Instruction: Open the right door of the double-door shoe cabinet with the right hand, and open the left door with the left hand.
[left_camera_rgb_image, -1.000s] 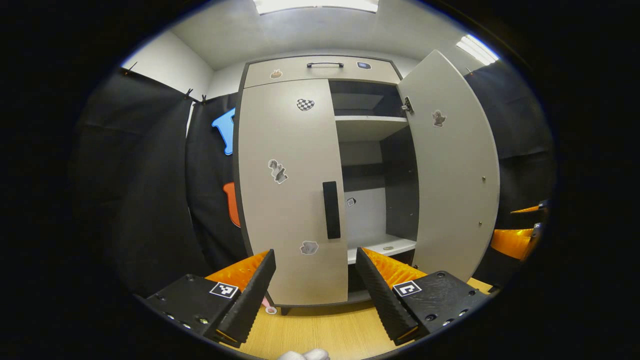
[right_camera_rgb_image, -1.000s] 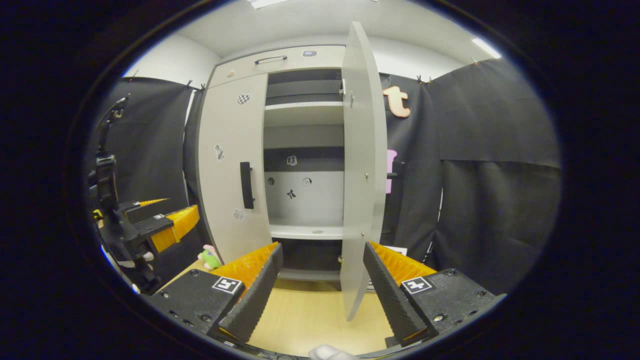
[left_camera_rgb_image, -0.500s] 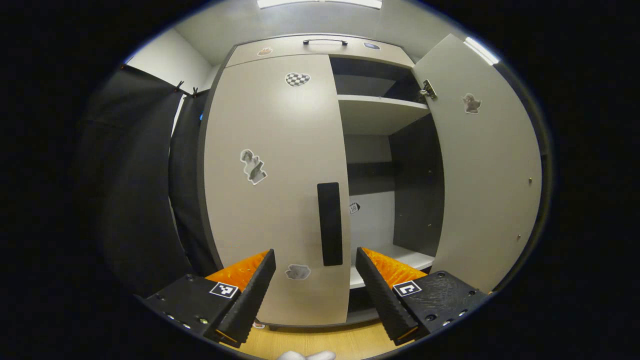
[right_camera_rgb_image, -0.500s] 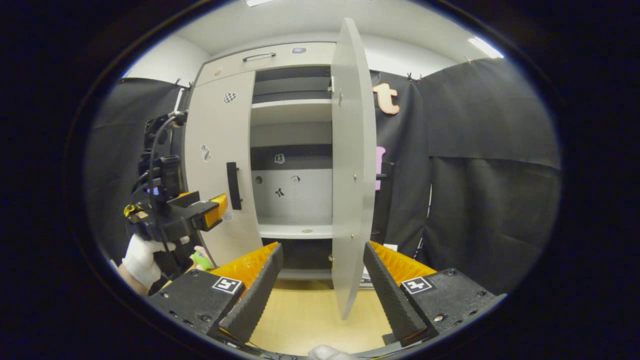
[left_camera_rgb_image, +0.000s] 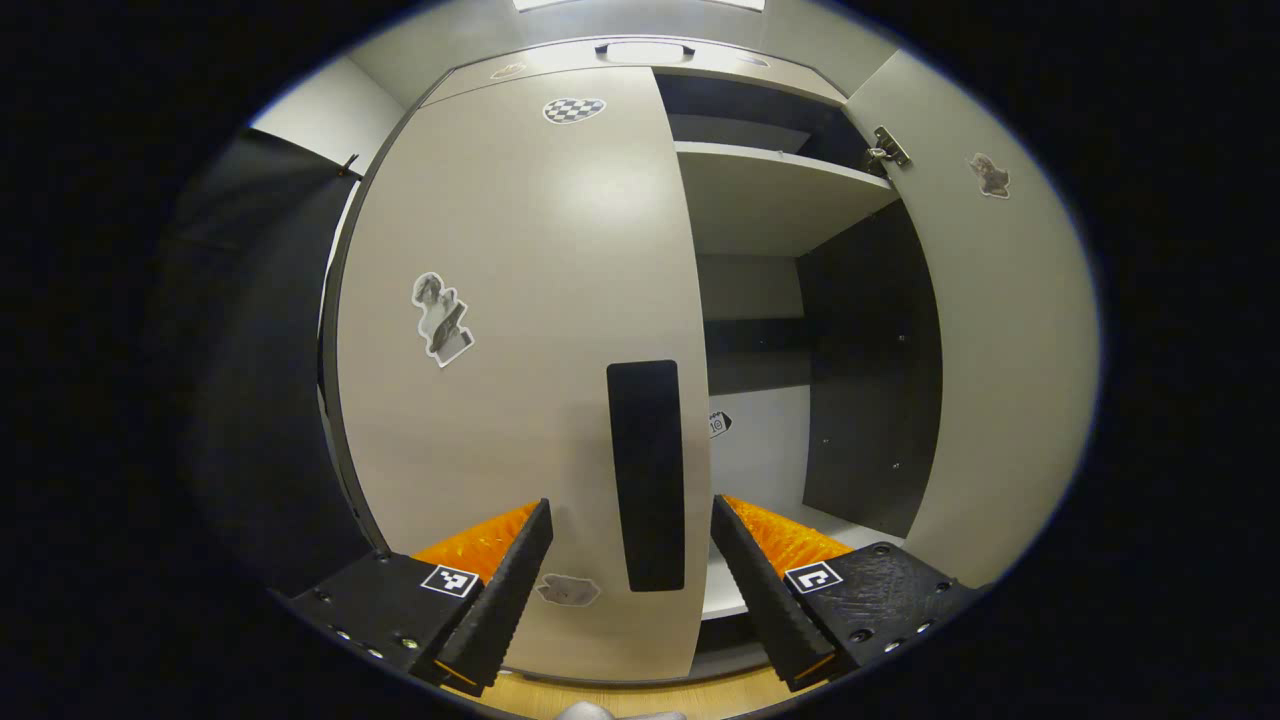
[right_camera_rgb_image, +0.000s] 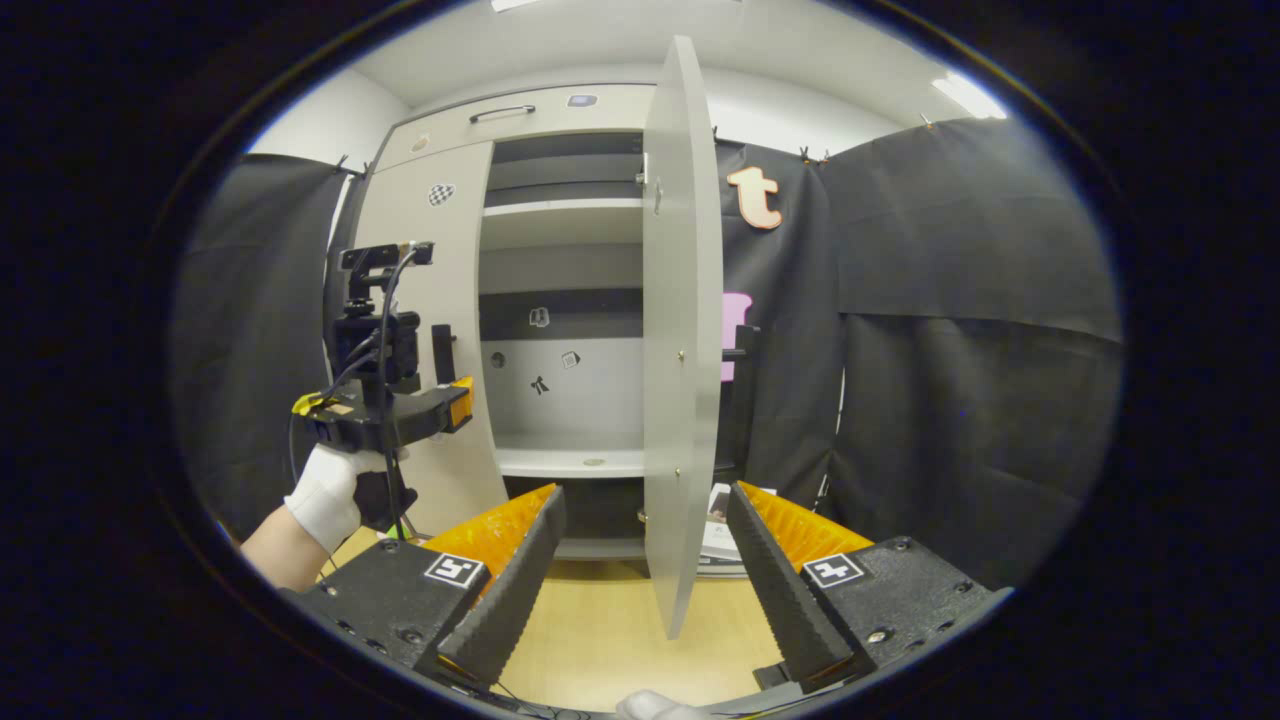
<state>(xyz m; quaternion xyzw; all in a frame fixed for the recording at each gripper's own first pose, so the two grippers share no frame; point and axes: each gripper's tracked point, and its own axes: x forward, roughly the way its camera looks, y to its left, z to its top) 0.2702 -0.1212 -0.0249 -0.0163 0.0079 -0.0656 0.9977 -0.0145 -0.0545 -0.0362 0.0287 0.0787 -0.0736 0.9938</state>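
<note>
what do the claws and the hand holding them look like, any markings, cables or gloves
Each claw has two long ridged fingers on black blocks, and each block carries a small square black-and-white marker. In the right gripper view the left claw is a black handheld rig with a camera module on top, black cables looping down it and a yellow tag near the grip. The hand holding it wears a white glove.

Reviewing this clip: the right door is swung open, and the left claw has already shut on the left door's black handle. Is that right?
Not quite. The right door is open, but the left claw has not shut on the black handle of the left door. In the left gripper view its fingers stand apart, either side of the handle with gaps showing.
</note>
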